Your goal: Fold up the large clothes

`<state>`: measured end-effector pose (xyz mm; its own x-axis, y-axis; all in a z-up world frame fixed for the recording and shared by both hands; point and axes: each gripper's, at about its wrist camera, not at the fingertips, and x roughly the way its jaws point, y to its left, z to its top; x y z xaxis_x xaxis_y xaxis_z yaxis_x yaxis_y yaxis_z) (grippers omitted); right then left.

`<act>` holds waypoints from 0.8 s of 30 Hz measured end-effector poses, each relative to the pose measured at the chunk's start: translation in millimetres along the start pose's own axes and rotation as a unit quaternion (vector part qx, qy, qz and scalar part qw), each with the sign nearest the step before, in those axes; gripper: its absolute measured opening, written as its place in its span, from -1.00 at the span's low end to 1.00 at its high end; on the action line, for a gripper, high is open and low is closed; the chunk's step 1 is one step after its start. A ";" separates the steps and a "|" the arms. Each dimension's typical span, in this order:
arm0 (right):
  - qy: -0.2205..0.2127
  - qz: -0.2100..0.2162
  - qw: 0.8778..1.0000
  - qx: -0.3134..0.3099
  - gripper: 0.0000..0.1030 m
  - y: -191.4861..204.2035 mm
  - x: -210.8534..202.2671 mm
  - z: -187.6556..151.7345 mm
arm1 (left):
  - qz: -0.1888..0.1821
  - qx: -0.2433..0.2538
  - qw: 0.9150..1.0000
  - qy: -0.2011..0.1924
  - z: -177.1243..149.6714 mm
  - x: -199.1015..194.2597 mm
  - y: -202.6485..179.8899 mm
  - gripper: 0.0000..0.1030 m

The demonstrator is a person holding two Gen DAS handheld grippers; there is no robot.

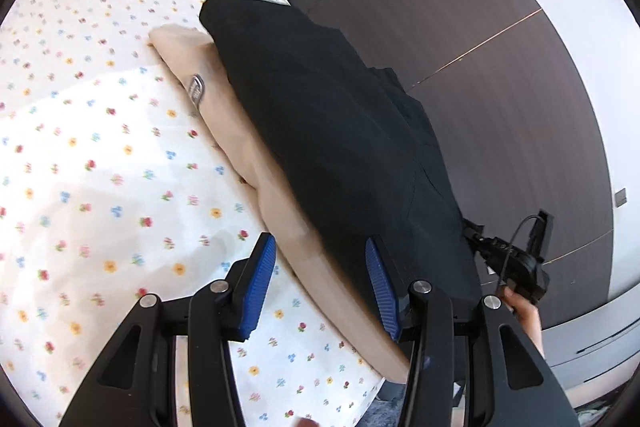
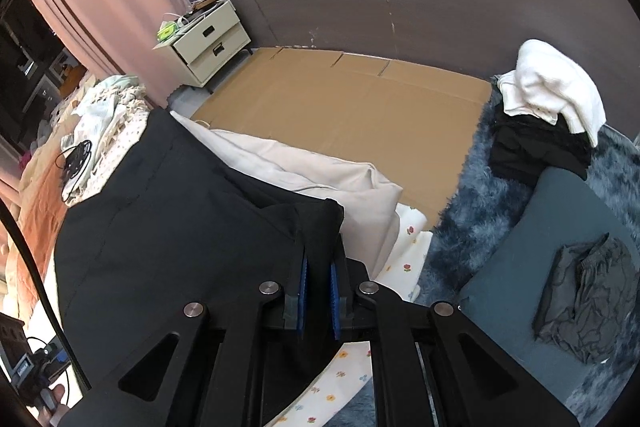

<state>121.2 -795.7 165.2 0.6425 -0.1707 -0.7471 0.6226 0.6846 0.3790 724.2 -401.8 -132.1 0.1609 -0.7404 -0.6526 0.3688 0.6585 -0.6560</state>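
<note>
Two garments are stacked on the flowery bedsheet (image 1: 100, 147): a beige one (image 1: 244, 147) underneath and black trousers (image 1: 328, 115) laid across it, hanging over the bed's edge. Around it there's a nightstand (image 2: 208, 47), flattened cardboard (image 2: 340, 107) on the floor, a fuzzy blue rug (image 2: 472, 187) and a pile of clothes (image 2: 548, 115). Left gripper (image 1: 324, 287) has its blue pads apart, straddling the edge of both garments, not pinching anything as far as I can tell. Right gripper (image 2: 319, 291) is squeezed onto a fold of the trousers.
</note>
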 end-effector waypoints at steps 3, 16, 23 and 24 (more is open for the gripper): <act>0.011 -0.004 1.000 0.000 -0.82 2.3 -9.4 -1.7 | 0.011 0.006 1.000 -0.007 0.9 -14.5 -4.6 -0.08; -0.036 -0.008 0.999 -0.034 0.65 26.7 -108.4 -28.2 | 0.036 0.060 0.995 -0.070 -6.7 -115.6 -48.1 0.83; -0.056 -0.012 0.997 -0.044 0.65 33.6 -161.5 -58.6 | 0.084 0.103 0.986 -0.102 -24.5 -172.3 -71.0 0.83; -0.057 -0.013 0.997 -0.045 0.65 36.1 -168.1 -63.2 | 0.094 0.108 0.984 -0.107 -28.3 -181.5 -72.2 0.83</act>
<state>7.5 -697.5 270.0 0.6764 -0.2654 -0.6871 0.6008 0.7384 0.3063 642.5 -311.2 23.1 0.4252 -0.6357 -0.6443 0.4970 0.7589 -0.4208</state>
